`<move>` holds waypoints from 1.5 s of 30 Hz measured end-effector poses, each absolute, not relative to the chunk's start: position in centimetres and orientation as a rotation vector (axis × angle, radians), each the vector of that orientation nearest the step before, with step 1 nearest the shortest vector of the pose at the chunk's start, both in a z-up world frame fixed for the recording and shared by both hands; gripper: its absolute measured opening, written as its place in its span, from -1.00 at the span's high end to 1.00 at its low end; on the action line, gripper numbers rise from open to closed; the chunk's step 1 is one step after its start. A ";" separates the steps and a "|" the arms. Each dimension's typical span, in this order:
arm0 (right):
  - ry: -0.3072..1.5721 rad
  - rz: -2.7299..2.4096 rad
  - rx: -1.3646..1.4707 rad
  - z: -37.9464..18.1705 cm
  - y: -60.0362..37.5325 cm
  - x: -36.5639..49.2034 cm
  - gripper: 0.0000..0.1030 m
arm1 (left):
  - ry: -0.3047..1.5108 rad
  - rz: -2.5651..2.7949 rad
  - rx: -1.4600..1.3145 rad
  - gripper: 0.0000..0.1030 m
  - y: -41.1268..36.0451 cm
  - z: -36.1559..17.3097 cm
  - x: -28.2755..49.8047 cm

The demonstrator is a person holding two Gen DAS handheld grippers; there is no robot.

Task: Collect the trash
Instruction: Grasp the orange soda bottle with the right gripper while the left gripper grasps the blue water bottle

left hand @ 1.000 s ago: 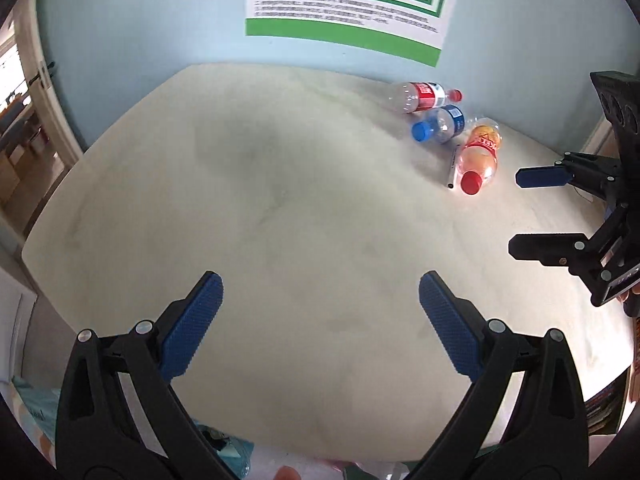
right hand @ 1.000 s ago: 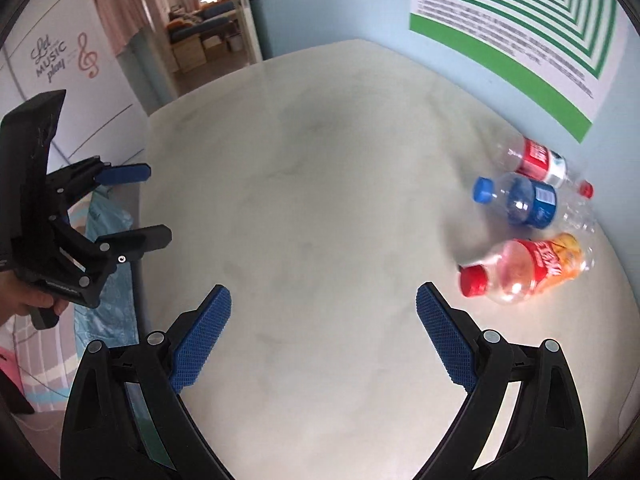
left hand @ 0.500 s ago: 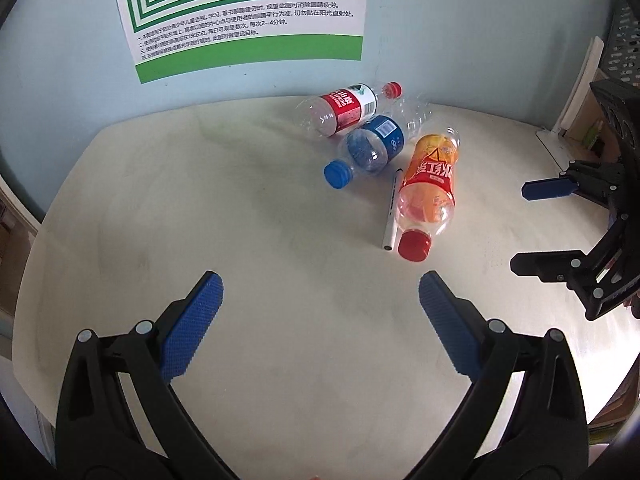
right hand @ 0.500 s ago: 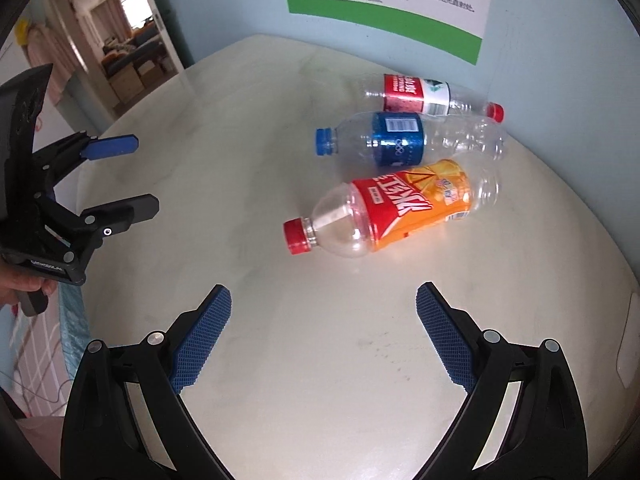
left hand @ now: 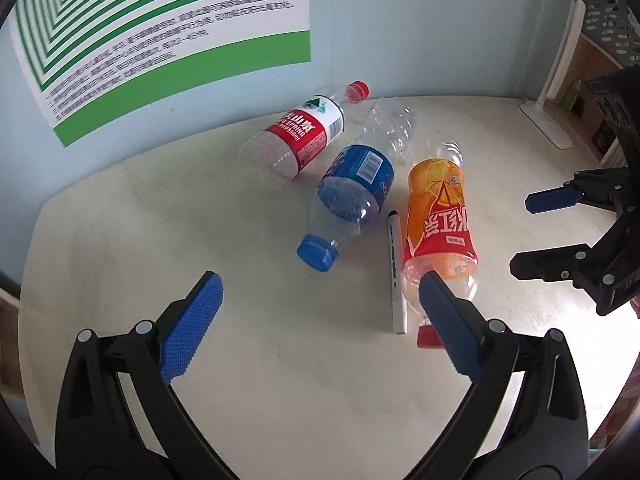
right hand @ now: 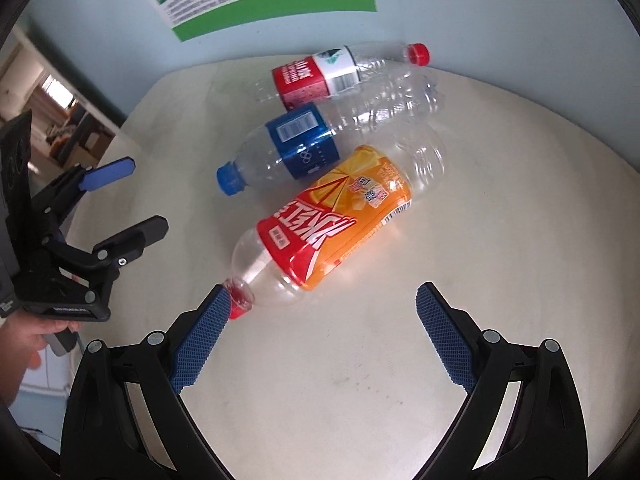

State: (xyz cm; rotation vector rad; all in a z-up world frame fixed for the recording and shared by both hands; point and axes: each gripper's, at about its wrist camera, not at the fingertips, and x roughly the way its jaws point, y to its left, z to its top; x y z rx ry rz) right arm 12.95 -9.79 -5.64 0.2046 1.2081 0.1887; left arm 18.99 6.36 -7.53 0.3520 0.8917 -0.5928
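Three empty plastic bottles lie side by side on the pale table [left hand: 304,392] near the wall. The orange-labelled bottle [left hand: 438,224] [right hand: 340,220] is nearest, its red cap just beyond the fingertips of both grippers. A blue-labelled bottle [left hand: 354,196] [right hand: 304,148] with a blue cap lies behind it, then a red-and-white-labelled bottle [left hand: 302,134] [right hand: 320,74] by the wall. My left gripper [left hand: 320,292] is open and holds nothing. My right gripper [right hand: 324,300] is open too; the orange bottle's neck lies just ahead of its left finger.
A white marker pen [left hand: 396,270] lies between the blue and orange bottles. A green-striped poster [left hand: 160,28] hangs on the blue wall. A white lamp base [left hand: 546,124] and a shelf stand at the table's right end. A doorway [right hand: 52,120] opens at the left.
Both grippers have moved closer to the bottles, which now fill more of each view. Both stay open and nothing has been taken hold of.
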 end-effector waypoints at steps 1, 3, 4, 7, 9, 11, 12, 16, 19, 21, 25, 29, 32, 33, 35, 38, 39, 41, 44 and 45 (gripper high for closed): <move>1.210 0.169 0.235 -5.8 -10.0 13.3 -0.80 | 0.888 -0.612 0.376 -0.87 5.8 -7.8 19.7; 1.219 0.136 0.282 -6.4 -10.3 14.1 -0.80 | 0.879 -0.652 0.414 -0.87 4.8 -8.2 20.9; 1.223 0.115 0.295 -6.6 -10.4 14.4 -0.80 | 0.875 -0.668 0.431 -0.87 4.3 -8.4 21.5; 1.237 0.061 0.352 -7.6 -10.8 15.4 -0.79 | 0.883 -0.719 0.452 -0.87 3.1 -9.3 23.6; 1.244 0.042 0.380 -8.2 -10.9 16.1 -0.79 | 0.892 -0.753 0.455 -0.87 2.4 -9.9 24.9; 1.245 0.032 0.400 -8.6 -11.0 16.7 -0.78 | 0.894 -0.791 0.455 -0.86 2.0 -10.3 25.8; 1.243 0.030 0.401 -8.7 -11.0 17.0 -0.78 | 0.892 -0.809 0.457 -0.86 1.8 -10.4 26.3; 1.273 0.040 0.382 -9.2 -11.4 18.4 -0.78 | 0.902 -0.872 0.459 -0.86 1.3 -11.0 27.7; 1.285 0.055 0.410 -9.9 -12.0 19.5 -0.78 | 0.913 -0.904 0.460 -0.83 1.0 -11.7 28.3; 1.291 0.068 0.415 -10.2 -12.2 20.4 -0.78 | 0.930 -0.924 0.448 -0.78 0.9 -12.4 28.7; 1.320 0.098 0.416 -11.2 -12.5 22.0 -0.78 | 0.994 -0.960 0.414 -0.55 0.4 -13.7 29.7; 1.356 0.110 0.400 -12.5 -12.5 23.0 -0.73 | 1.037 -1.003 0.392 -0.26 0.0 -14.8 30.2; 1.351 0.135 0.429 -12.9 -12.9 23.2 -0.69 | 1.028 -1.023 0.370 -0.24 0.0 -14.8 30.0; 1.350 0.140 0.428 -12.9 -13.0 23.1 -0.68 | 1.028 -1.025 0.367 -0.24 0.0 -14.9 29.9; 1.350 0.143 0.430 -12.8 -13.3 22.9 -0.62 | 1.024 -1.029 0.365 -0.22 0.2 -14.8 29.6; 1.351 0.166 0.436 -12.5 -14.0 22.3 -0.51 | 1.010 -1.039 0.356 -0.22 0.8 -14.4 28.7; 1.347 0.182 0.430 -12.1 -14.1 21.9 -0.49 | 1.006 -1.040 0.355 -0.22 1.1 -14.1 28.3; 1.344 0.200 0.410 -11.5 -14.4 21.1 -0.44 | 1.002 -1.042 0.351 -0.22 1.8 -13.7 27.6; 1.340 0.222 0.385 -10.5 -14.7 19.9 -0.34 | 0.991 -1.031 0.358 -0.22 2.8 -12.8 26.7; 1.338 0.228 0.381 -10.2 -14.7 19.5 -0.31 | 0.985 -1.025 0.357 -0.22 3.3 -12.4 26.2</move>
